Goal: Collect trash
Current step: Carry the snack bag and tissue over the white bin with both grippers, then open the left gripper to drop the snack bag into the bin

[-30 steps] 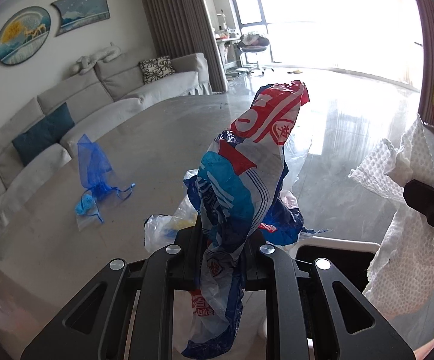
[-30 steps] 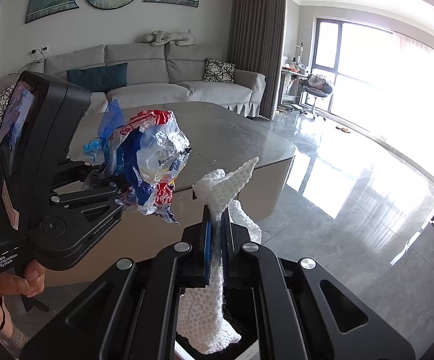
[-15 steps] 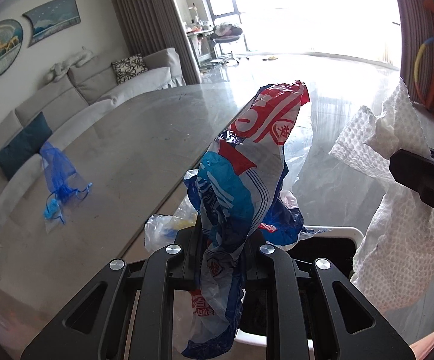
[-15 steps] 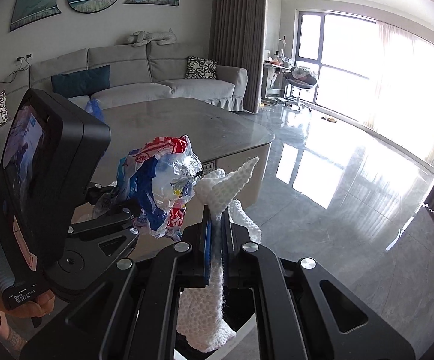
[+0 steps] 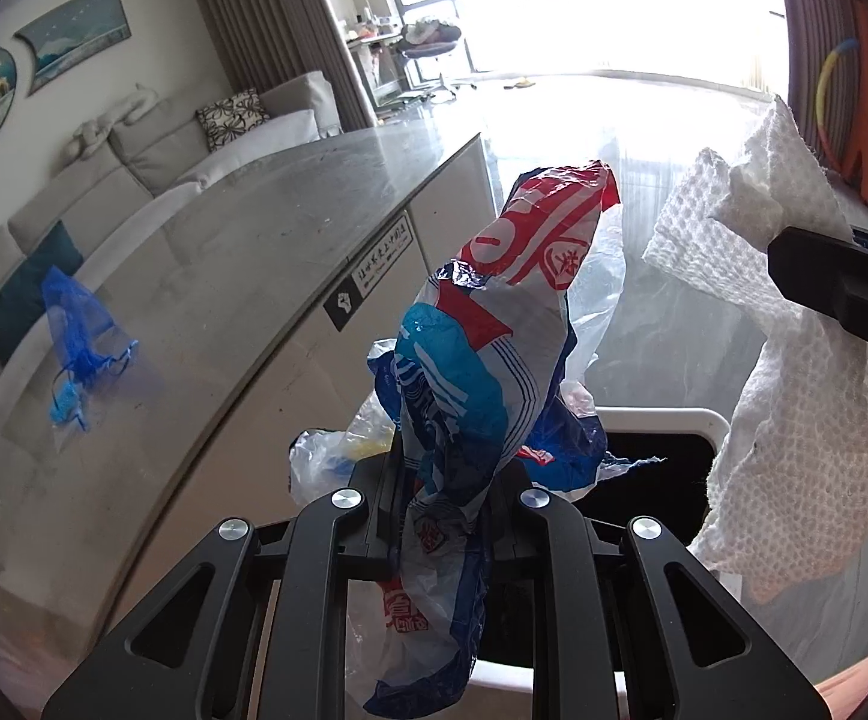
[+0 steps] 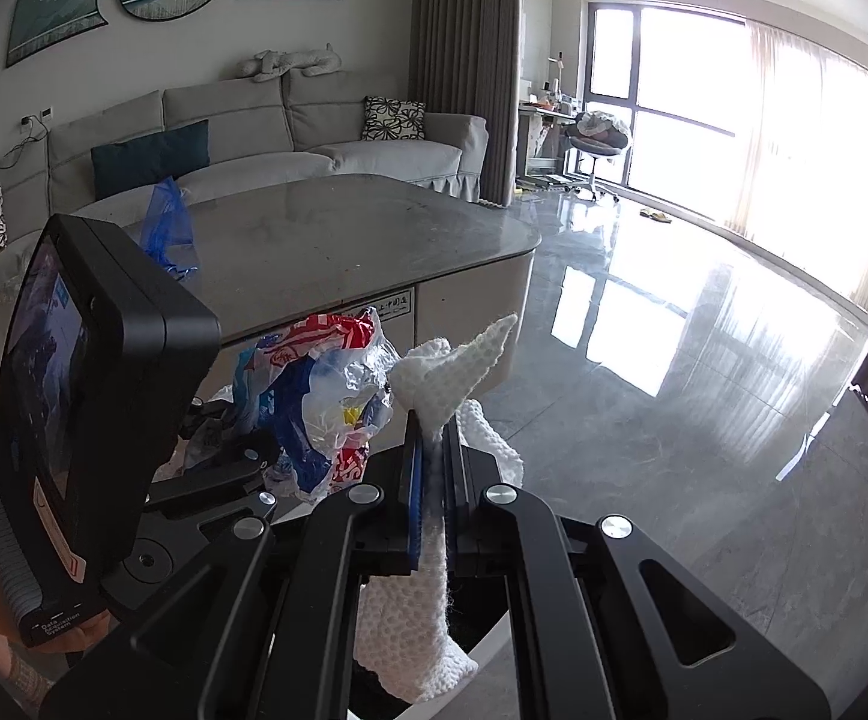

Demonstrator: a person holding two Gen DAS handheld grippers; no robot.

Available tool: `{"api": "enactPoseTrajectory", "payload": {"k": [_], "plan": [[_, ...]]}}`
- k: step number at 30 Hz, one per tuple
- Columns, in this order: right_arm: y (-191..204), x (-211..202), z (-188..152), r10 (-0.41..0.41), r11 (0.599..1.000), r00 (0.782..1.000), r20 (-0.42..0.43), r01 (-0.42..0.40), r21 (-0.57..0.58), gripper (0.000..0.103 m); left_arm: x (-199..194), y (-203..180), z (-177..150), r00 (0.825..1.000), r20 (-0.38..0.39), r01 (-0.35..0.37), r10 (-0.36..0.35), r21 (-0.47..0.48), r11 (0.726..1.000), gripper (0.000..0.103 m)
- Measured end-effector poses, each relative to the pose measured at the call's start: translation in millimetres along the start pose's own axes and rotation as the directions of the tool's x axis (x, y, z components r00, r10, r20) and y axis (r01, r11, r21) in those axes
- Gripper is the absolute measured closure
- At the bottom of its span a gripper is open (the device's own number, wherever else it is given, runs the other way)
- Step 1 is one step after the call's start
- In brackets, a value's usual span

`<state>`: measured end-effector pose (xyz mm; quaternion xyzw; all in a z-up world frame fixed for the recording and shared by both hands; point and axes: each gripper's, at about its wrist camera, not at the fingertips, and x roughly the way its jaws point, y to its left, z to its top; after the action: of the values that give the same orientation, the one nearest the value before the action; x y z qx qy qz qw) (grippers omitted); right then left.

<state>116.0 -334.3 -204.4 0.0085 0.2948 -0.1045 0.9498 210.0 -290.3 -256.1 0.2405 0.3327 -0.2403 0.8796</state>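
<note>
My left gripper is shut on a crumpled red, white and blue plastic bag, held above a white-rimmed trash bin with a dark inside. The bag also shows in the right wrist view. My right gripper is shut on a white paper towel; in the left wrist view the towel hangs at the right, over the bin's right side. A blue mesh pouch lies on the grey table.
The table's white side panel stands just left of the bin. A grey sofa runs behind the table. Glossy grey floor spreads to the right toward bright windows.
Both grippers have moved down and off the table's edge with their loads; the bin opening now shows more fully below them. The blue pouch stays on the table.
</note>
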Motion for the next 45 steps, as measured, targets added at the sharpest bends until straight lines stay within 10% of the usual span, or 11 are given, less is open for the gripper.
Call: {"api": "enactPoseTrajectory", "payload": {"k": [25, 29, 31, 33, 45], "plan": [[-18.2, 80.7, -39.0, 0.039, 0.998, 0.982, -0.185, -0.048, -0.044, 0.097, 63.8, -32.1, -57.0, 0.99, -0.125, 0.061, -0.06, 0.0, 0.998, 0.079], [-18.2, 83.8, -41.8, 0.027, 0.997, 0.98, -0.195, -0.04, -0.059, 0.097, 69.3, -43.9, -59.2, 0.982, -0.146, 0.129, -0.123, 0.026, 0.991, 0.054], [-17.9, 84.7, -42.0, 0.016, 0.997, 0.98, -0.197, -0.03, -0.066, 0.096, 70.1, -49.3, -60.7, 0.976, -0.149, 0.164, -0.158, 0.033, 0.986, 0.02], [-20.1, 86.0, -43.1, 0.013, 0.998, 0.979, -0.205, -0.026, -0.06, 0.096, 70.5, -51.7, -62.0, 0.968, -0.16, 0.199, -0.192, 0.025, 0.98, 0.008], [-30.0, 73.0, -39.2, -0.045, 0.998, 0.985, -0.168, 0.035, -0.058, 0.096, 36.8, -56.4, -53.9, 0.979, -0.11, 0.18, -0.171, 0.077, 0.981, 0.006]]}}
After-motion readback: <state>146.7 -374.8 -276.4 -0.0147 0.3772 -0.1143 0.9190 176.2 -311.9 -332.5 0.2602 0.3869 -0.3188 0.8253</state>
